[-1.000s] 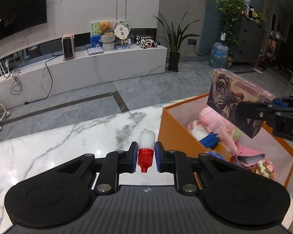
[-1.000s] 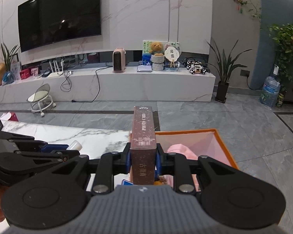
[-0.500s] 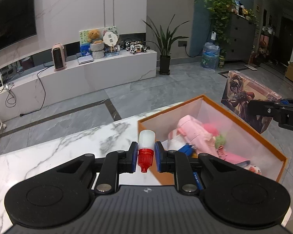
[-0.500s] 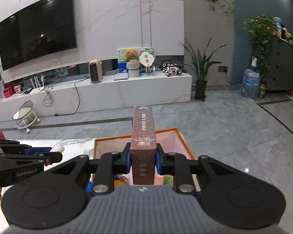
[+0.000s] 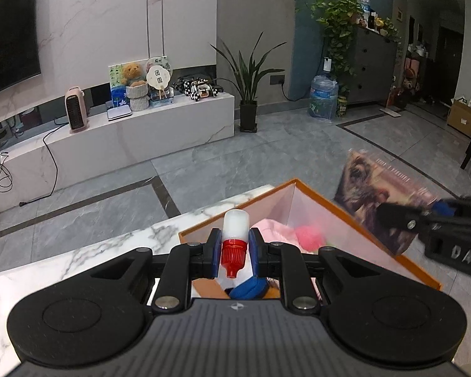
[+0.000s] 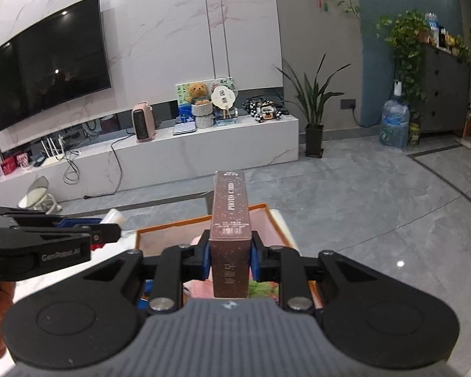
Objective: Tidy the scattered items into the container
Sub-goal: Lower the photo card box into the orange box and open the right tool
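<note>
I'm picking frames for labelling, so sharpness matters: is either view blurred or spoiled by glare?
Left wrist view: the photo card box is motion-blurred, while the dropper bottle stays sharp. Right wrist view: the box is crisp; ceiling lights glint on the TV and floor.

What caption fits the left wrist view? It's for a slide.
Left gripper holds a red-capped bottle over the orange box.

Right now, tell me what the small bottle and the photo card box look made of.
Small bottle: apparently plastic, with a milky translucent body and a glossy red ribbed cap. Photo card box: probably printed cardboard, given its crisp folded edges, brown speckled print and slight sheen.
</note>
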Demonstrator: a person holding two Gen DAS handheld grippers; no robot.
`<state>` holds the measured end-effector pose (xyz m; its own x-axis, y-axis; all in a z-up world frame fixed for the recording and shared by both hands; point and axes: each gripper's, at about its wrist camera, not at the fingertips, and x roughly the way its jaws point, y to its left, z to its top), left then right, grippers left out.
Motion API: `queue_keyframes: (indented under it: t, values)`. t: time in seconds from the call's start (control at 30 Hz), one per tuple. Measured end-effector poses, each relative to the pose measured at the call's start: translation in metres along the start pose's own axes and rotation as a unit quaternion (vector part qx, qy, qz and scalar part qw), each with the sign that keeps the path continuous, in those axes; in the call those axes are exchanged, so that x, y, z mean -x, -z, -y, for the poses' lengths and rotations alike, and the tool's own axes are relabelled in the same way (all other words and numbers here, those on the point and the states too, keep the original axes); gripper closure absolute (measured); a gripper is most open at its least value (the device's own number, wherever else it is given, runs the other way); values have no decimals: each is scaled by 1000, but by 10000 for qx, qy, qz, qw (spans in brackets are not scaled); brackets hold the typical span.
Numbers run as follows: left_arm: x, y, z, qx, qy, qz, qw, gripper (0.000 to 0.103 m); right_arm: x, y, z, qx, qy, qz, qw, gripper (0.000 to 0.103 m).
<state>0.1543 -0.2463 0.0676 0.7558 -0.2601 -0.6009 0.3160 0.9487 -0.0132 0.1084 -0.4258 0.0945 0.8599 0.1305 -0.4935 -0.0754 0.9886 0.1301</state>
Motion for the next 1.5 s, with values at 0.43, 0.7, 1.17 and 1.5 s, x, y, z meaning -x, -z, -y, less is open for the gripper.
queue_keyframes:
  t: [0.43,0.7,1.17,1.5]
  values:
    - [-17,2,-34,111,-181,-146,9997,82,-63,0,-38,60,-344,-310,9989,78]
    - [-25,5,-59,208,-267,-230,9992,82,-96,5,-59,204,-428,-463,9978,76]
    - [-27,8,-52,163,-161,-283,9993,82,-79,-3,-37,-26,-116,-59,9999,50]
    - [-22,2,-21,-67,-26,-244,9997,82,-62,-8,-10,-165,42,7,9999,50]
